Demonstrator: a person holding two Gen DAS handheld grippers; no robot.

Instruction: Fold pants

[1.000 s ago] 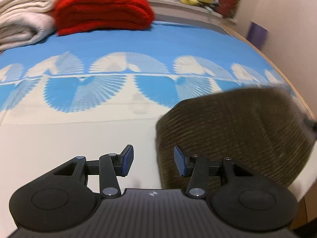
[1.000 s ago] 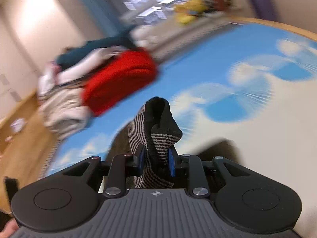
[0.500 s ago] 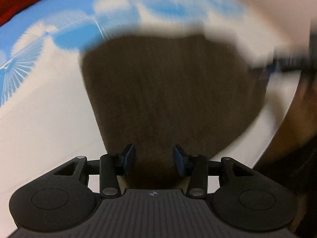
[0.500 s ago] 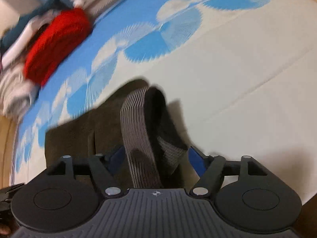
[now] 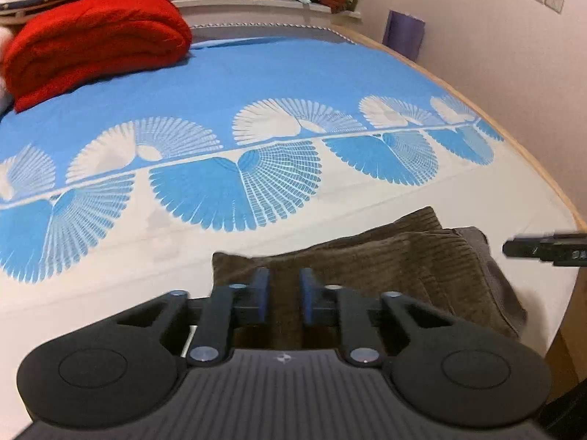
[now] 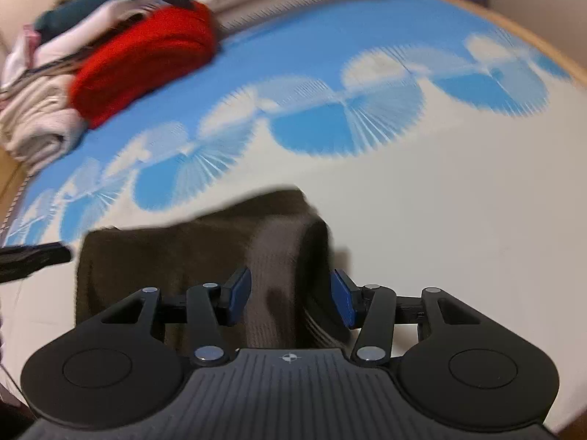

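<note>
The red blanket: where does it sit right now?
The folded red blanket lies at the far left of the bed in both wrist views, on the blue part of the sheet, beside a pile of pale laundry.

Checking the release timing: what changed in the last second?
Right gripper let go of the pants' striped waistband; its jaws opened, then have just been closing partway, fabric loose between them. Left gripper came over the pants' edge, its jaws closing onto it. Red blanket unmoved.

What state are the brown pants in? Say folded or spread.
Folded. The brown pants lie as a compact, layered stack on the bedsheet, with stacked edges showing at the right end.
</note>
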